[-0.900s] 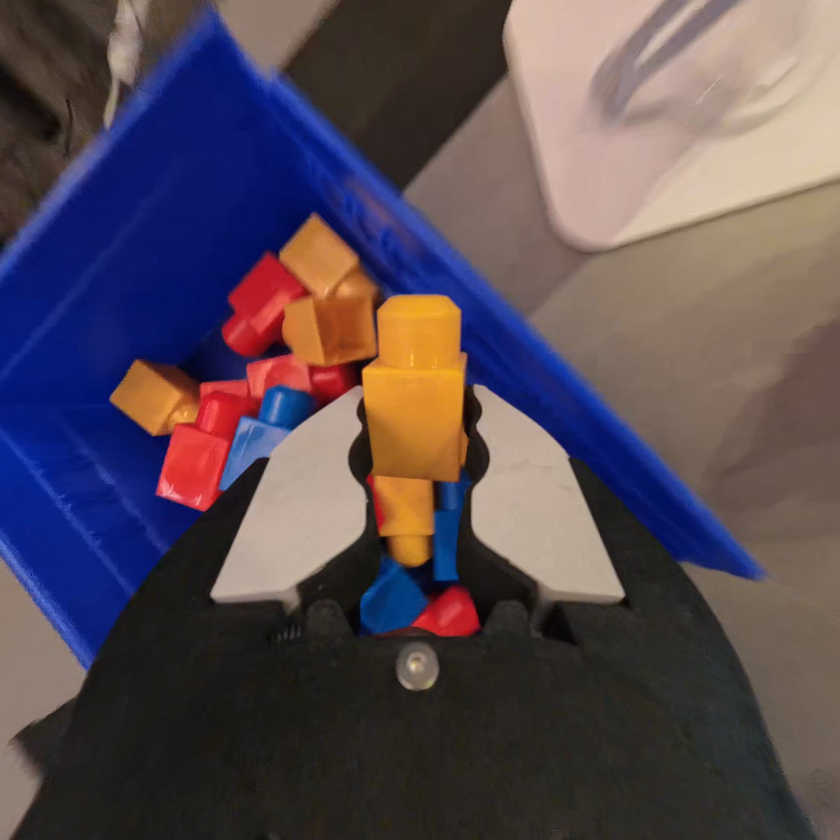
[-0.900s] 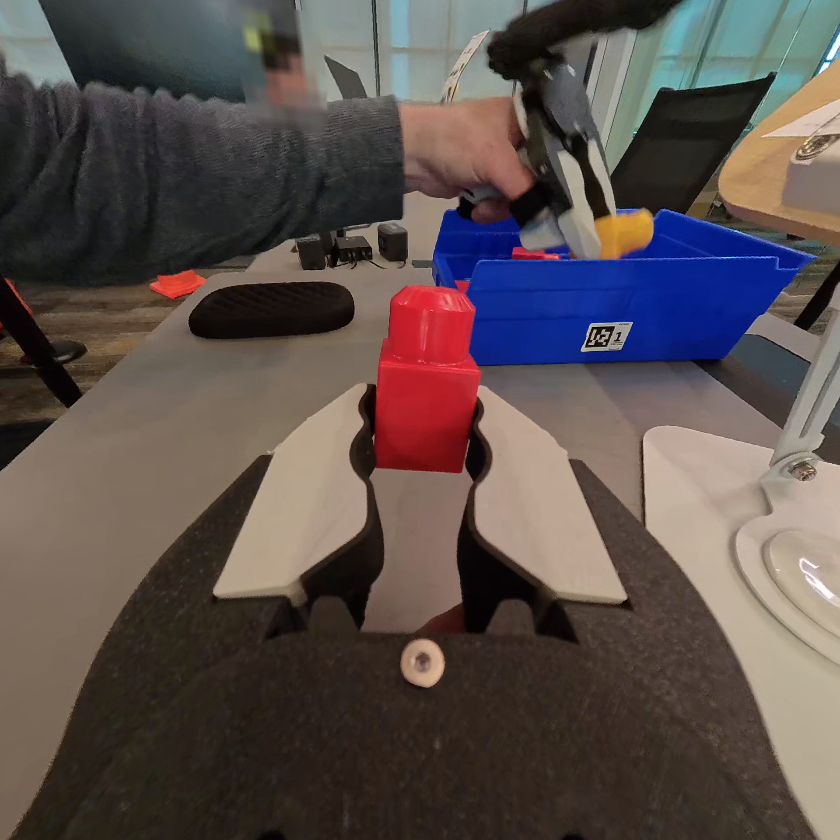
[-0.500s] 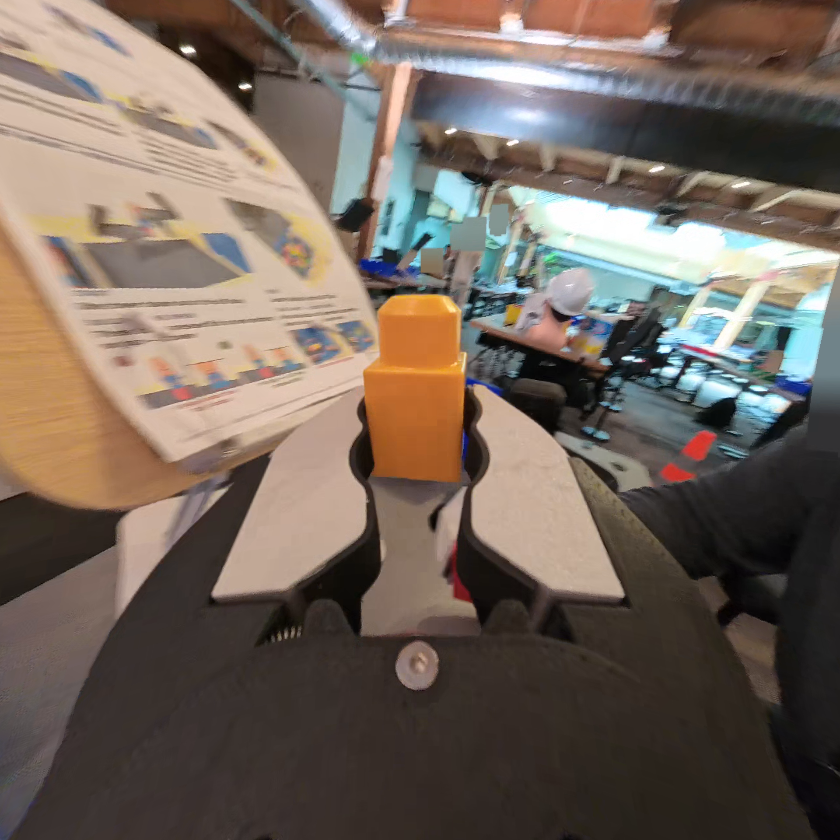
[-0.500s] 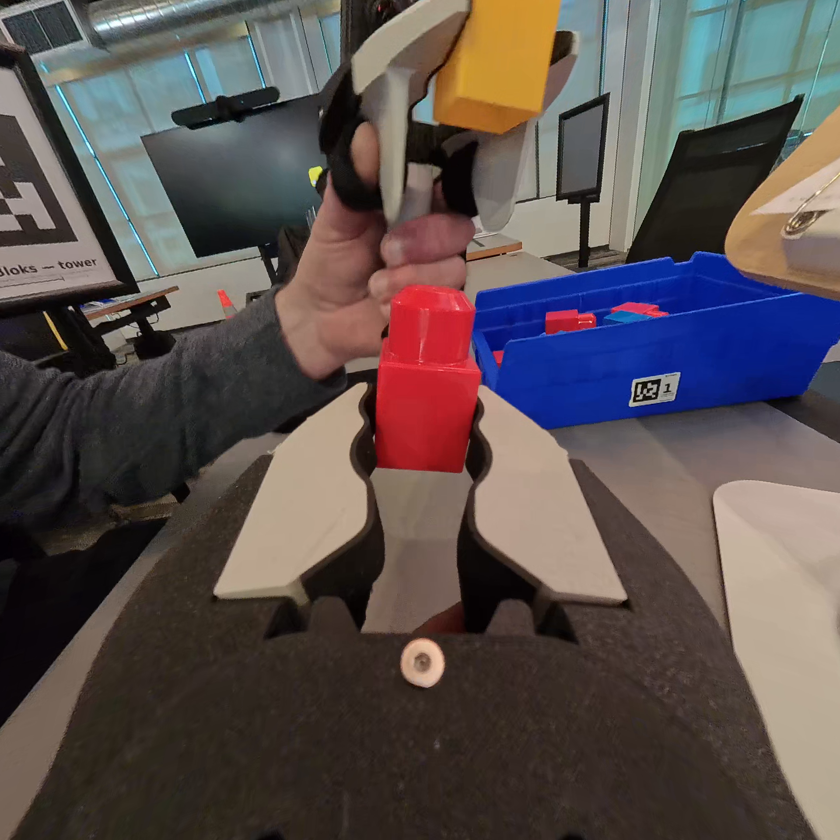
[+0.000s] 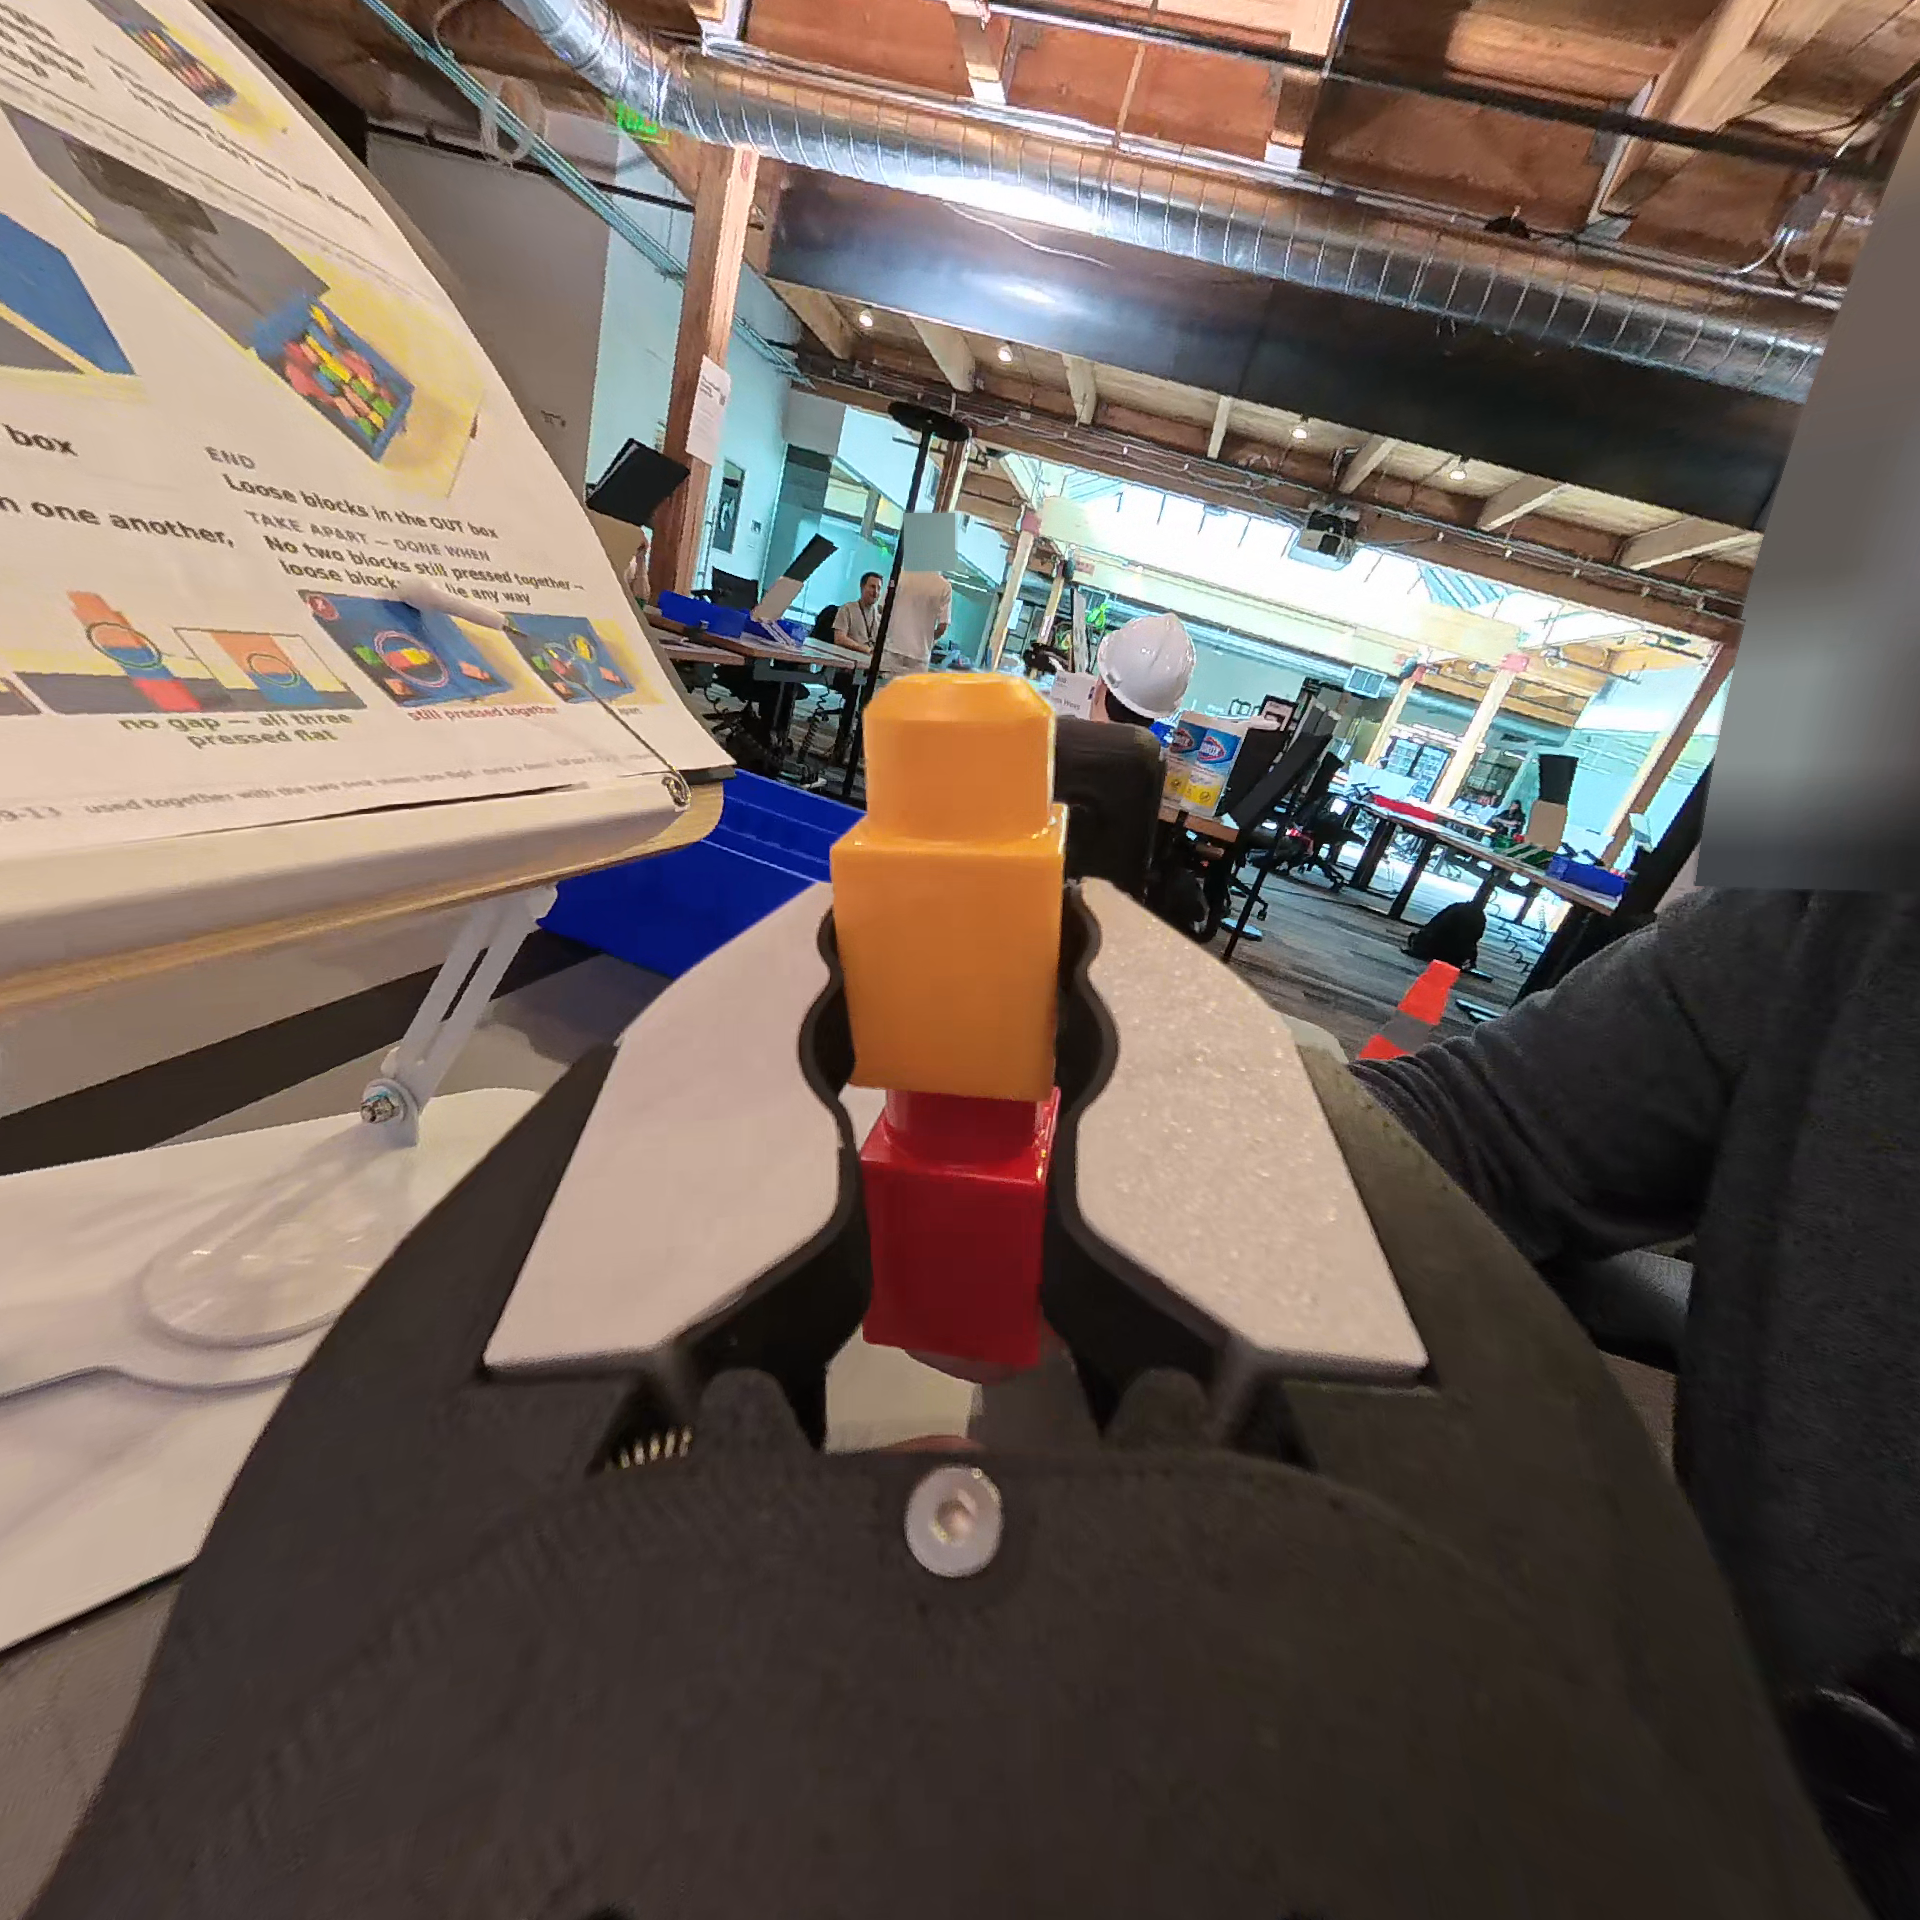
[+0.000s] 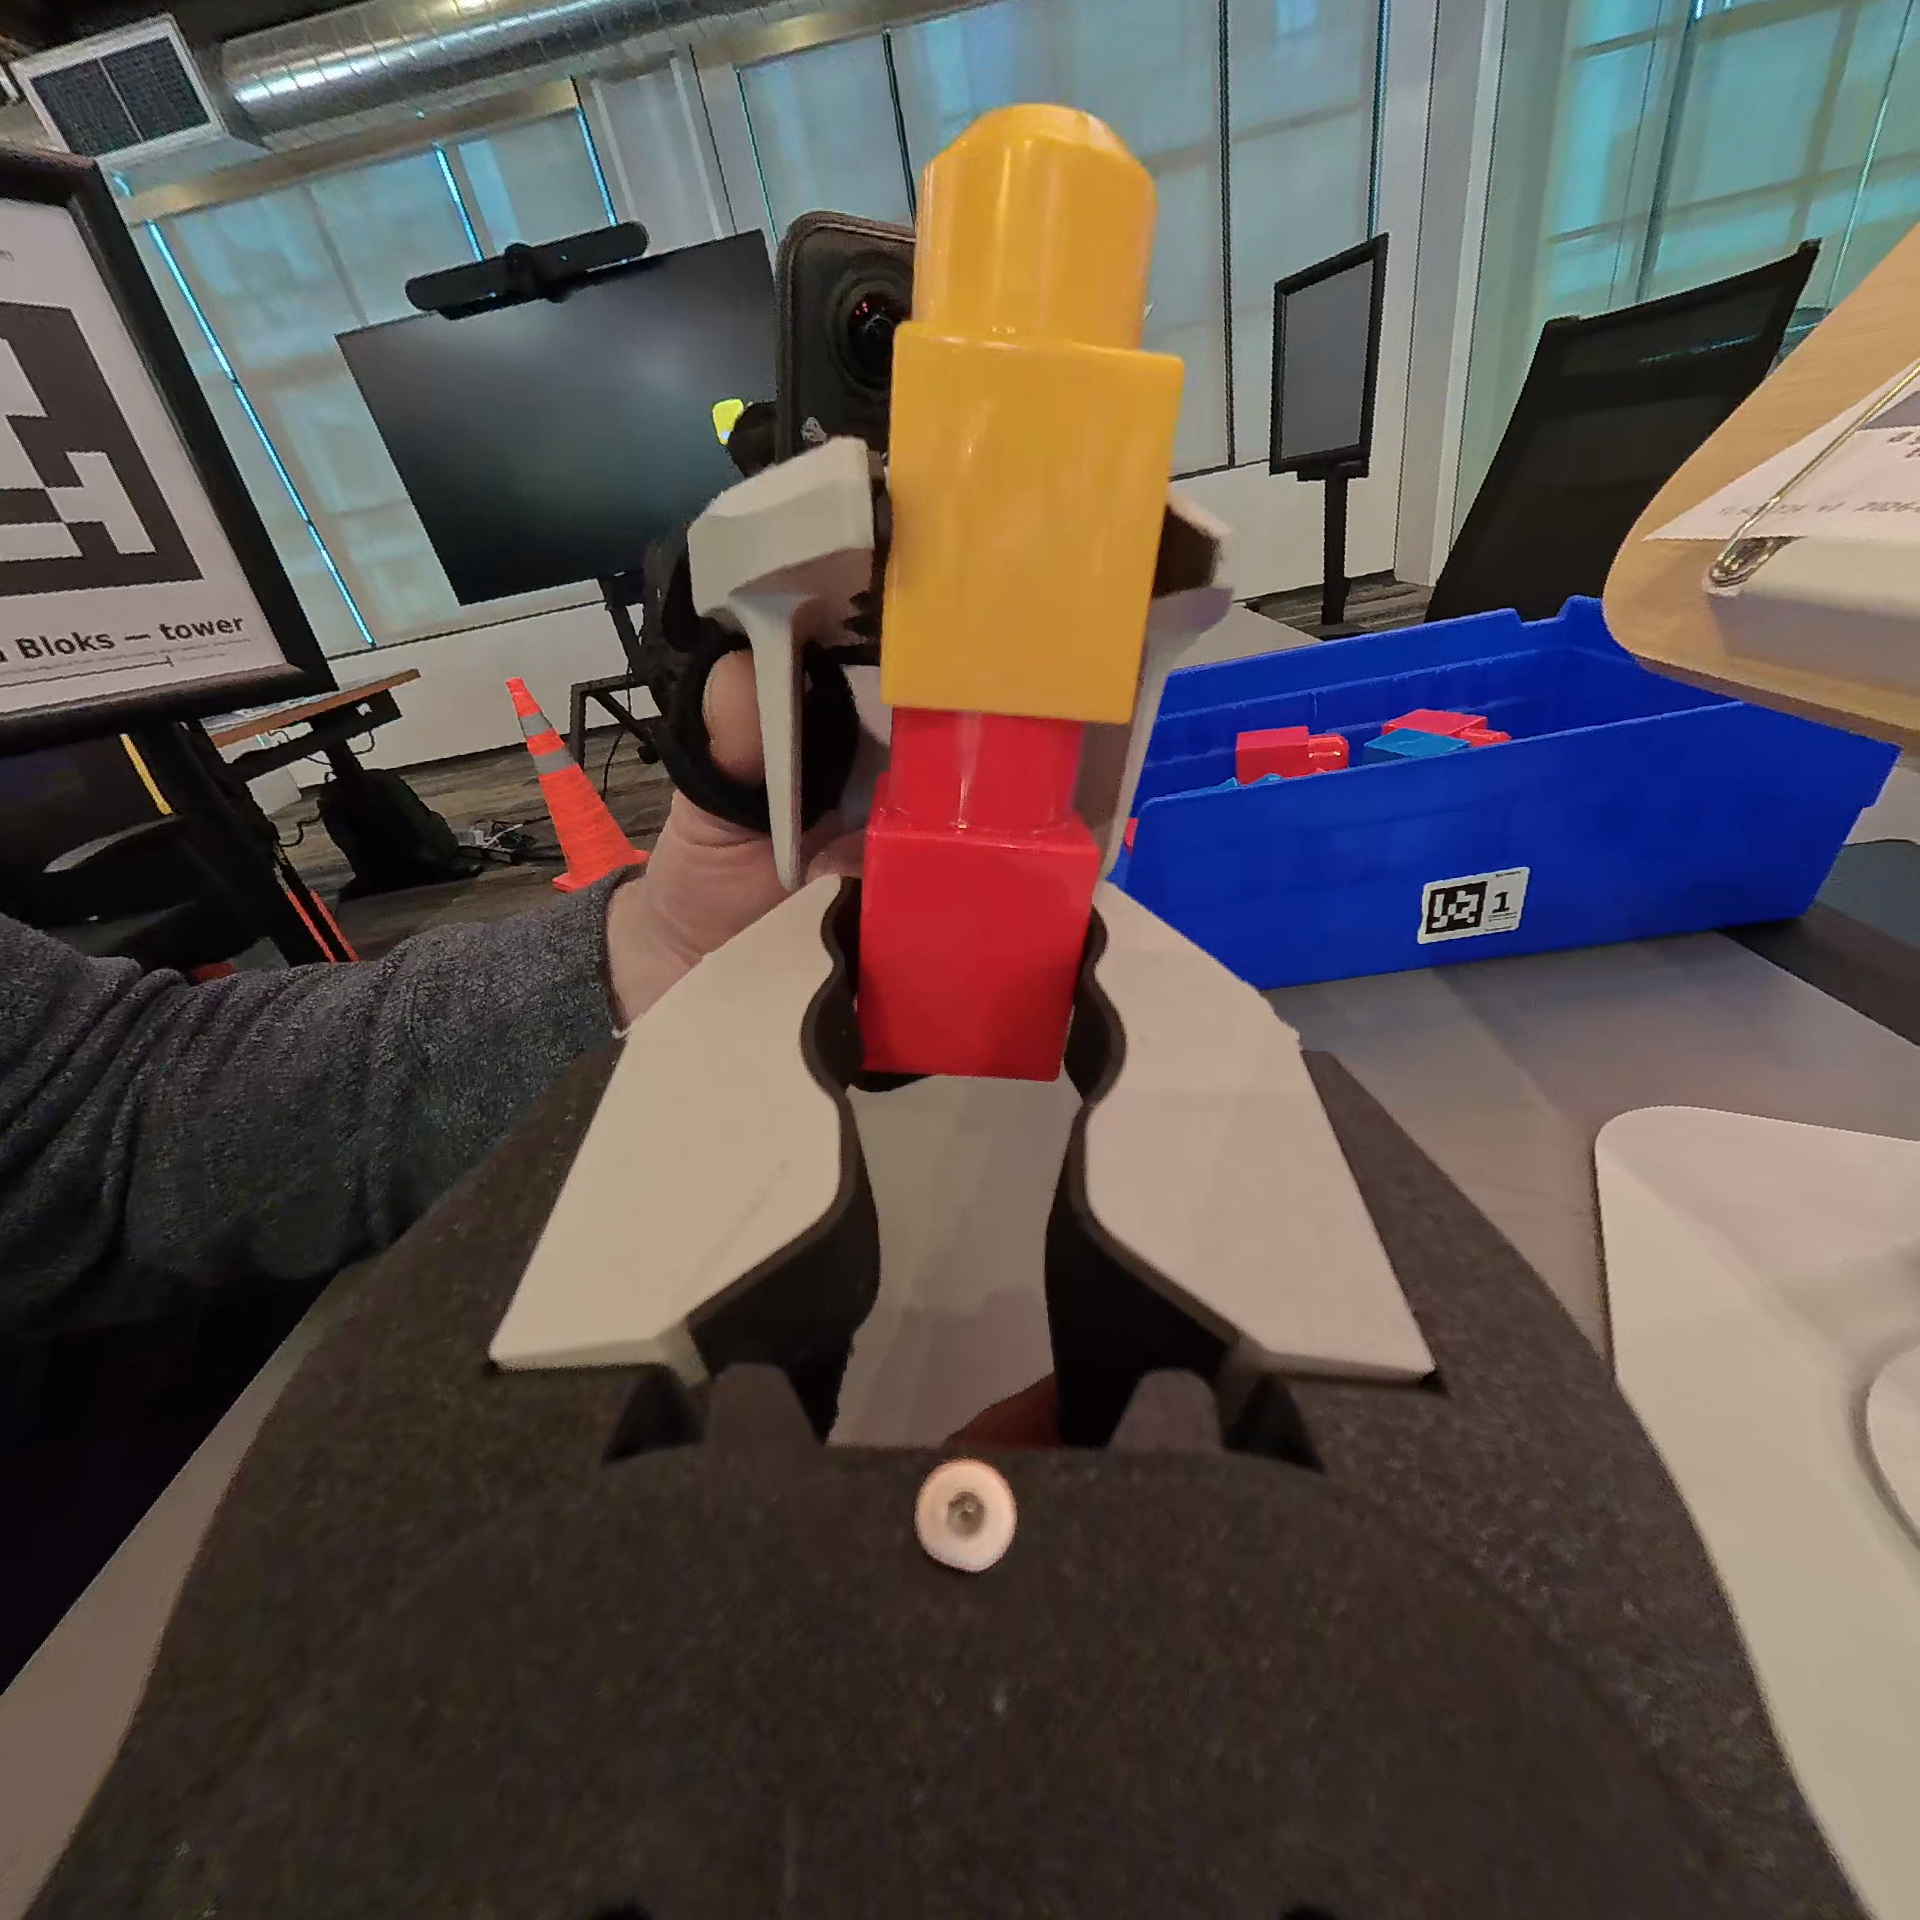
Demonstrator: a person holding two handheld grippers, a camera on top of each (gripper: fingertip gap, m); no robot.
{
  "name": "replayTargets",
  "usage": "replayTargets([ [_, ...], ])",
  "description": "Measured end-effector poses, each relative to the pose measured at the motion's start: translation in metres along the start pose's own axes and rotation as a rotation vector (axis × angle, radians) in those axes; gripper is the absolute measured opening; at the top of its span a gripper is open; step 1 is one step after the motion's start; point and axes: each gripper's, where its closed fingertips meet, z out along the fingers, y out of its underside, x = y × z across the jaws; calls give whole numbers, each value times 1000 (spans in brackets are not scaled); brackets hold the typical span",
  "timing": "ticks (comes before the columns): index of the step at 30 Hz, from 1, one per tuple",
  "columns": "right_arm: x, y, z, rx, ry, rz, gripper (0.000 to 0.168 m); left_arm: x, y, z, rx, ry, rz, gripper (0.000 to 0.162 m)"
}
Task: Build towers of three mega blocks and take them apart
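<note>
My left gripper [image 5: 951, 966] is shut on an orange block [image 5: 951, 935] and holds it in the air. A red block [image 5: 954, 1236] sits right under the orange one, stud partly inside it. My right gripper [image 6: 971, 966] is shut on that red block [image 6: 971, 935]. In the right wrist view the orange block [image 6: 1023, 540] stands on the red stud, with a band of the stud still showing between them. The left gripper [image 6: 935, 582] faces me there, held by a hand [image 6: 686, 914]. A blue bin [image 6: 1507, 831] at the right holds loose red and blue blocks [image 6: 1351, 743].
A clipboard with an instruction sheet [image 5: 260, 499] on a white stand [image 5: 208, 1247] is at the left in the left wrist view; its base [image 6: 1766, 1403] lies at the right in the right wrist view. A second blue bin [image 5: 696, 883] stands beyond. A grey sleeve [image 6: 260, 1122] crosses the left side. Some 7 cm of space lies between my two pairs of fingers.
The left gripper lifted the orange block out of the blue bin, swung over and brought it down onto the red block's stud. The right gripper has kept hold of the red block.
</note>
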Motion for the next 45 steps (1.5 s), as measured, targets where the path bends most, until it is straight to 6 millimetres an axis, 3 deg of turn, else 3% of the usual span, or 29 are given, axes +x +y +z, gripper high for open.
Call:
replayTargets([
  [17,1,1,-4,-40,4,-43,35,3,19,-2,-80,50,-2,38],
  [25,0,1,-4,-14,-15,16,35,2,20,-1,-55,47,-7,38],
  [45,-6,9,-2,-51,-70,-34,36,9,27,-4,-87,94,8,37],
])
